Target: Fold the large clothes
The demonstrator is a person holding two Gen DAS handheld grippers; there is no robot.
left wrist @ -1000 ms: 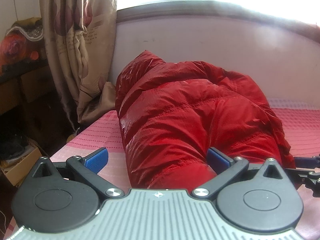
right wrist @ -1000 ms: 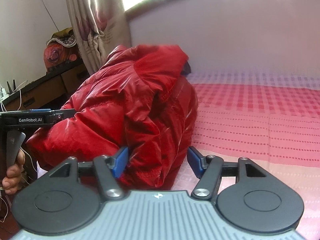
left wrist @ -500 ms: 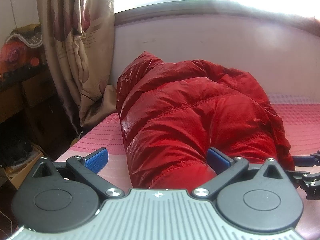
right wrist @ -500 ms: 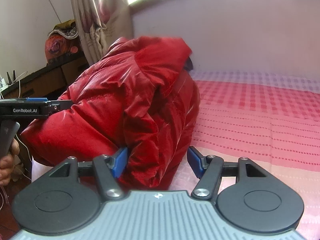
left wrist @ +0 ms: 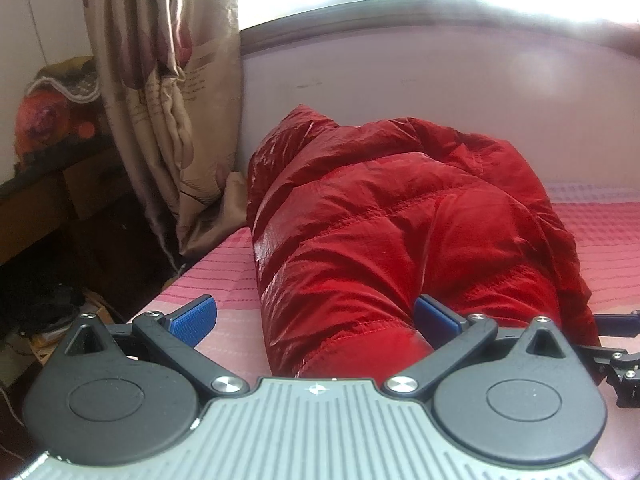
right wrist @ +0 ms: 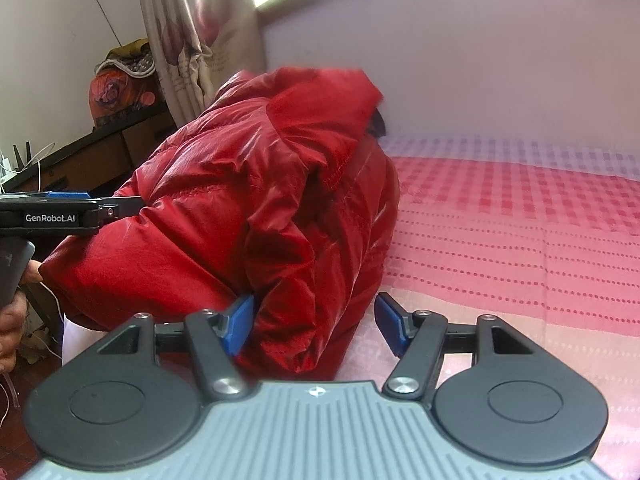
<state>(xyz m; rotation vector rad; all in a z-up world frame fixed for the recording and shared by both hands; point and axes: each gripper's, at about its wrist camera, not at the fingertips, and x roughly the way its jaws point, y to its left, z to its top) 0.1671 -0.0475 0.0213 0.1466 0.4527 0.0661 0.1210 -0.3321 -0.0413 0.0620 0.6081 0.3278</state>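
A glossy red quilted puffer jacket is lying bunched in a thick mound on a bed covered with a pink checked woven sheet, close to the bed's near edge and in front of a pale padded headboard. In the left wrist view, the left gripper is standing wide open around the jacket's near hem: its right blue pad is lying against the red fabric, while its left blue pad is sitting clear of it over the bare sheet, so nothing is being clamped. In the right wrist view, the right gripper is also standing open, about halfway, with a puffy fold of the jacket bulging between its blue pads; the left pad is touching the fabric and the right pad is standing apart from it, just above the sheet. At the left edge of that same view, the body of the left gripper is reaching in beside the jacket, with the person's hand wrapping its dark handle. A beige floral curtain is hanging beside the bed, and a dark wooden cabinet is standing along the wall beyond it.
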